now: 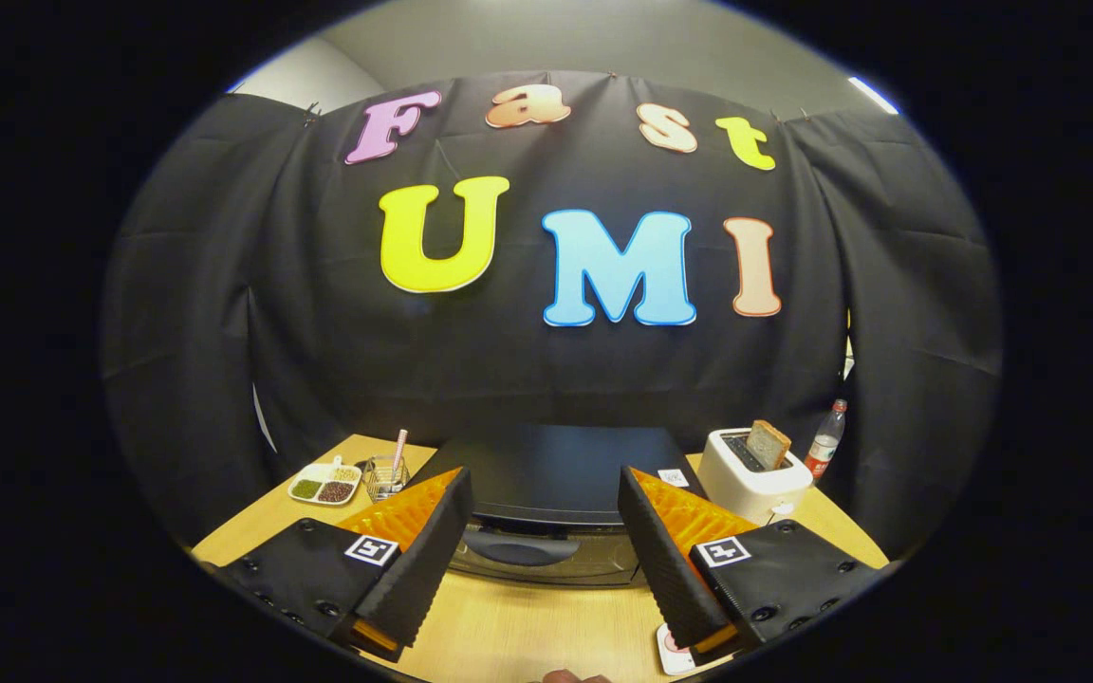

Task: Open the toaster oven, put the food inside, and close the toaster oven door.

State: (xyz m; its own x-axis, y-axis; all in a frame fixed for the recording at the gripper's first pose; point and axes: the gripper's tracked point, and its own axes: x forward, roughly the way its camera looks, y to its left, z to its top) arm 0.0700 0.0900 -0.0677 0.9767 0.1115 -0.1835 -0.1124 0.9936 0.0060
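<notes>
Gripper [544, 517] held spread wide above the wooden table [527, 631], nothing between the fingers, nothing touched. Black toaster oven [551, 507] just ahead of and between the two fingers, door shut, its handle [520, 548] low on the front facing the gripper. Off to the right of the oven, a white toaster [753, 474] with a slice of bread [768, 444] standing in its slot and a bottle [825, 438] just beyond it; off to the left, a divided dish [325, 484] of small bits and a wire holder [383, 477] with a straw.
</notes>
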